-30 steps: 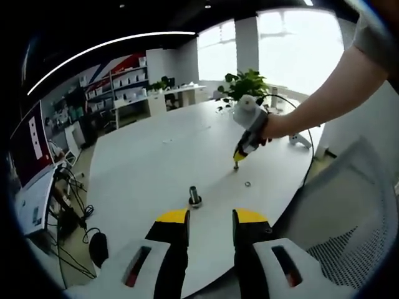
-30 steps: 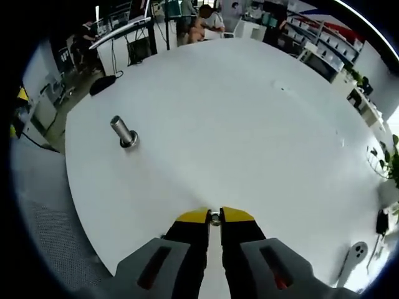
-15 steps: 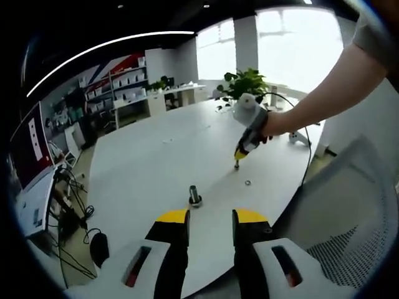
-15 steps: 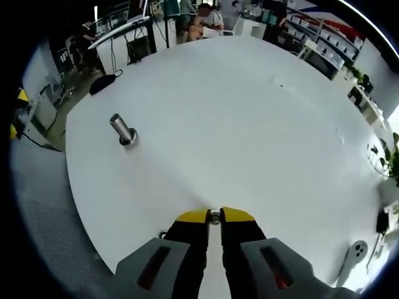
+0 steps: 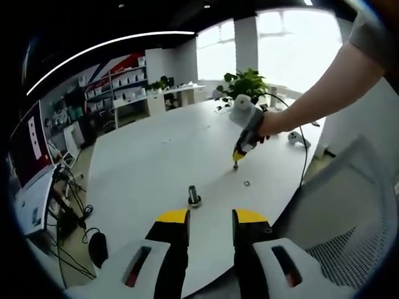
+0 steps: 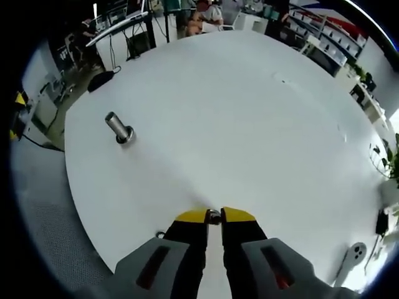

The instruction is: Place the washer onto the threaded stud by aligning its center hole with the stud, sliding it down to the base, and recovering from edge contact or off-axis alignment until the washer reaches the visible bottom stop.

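The right gripper point(image 6: 214, 216) pinches the washer point(image 6: 214, 217) edge-on between pressed jaws, above the white tabletop point(image 6: 249, 124), with the threaded stud point(image 6: 118, 127) well apart at ten o'clock. The left gripper point(image 5: 211, 216) waits with jaws spread. A tilted washer could catch the stud's threads and jam; no writing is legible.

Daylight pours through the tall blown-out windows point(image 5: 293, 43), and the glossy round white table point(image 6: 237, 124) reflects it evenly. Shadows are soft. Fisheye bending warps the edges, and distant shelves look hazy.
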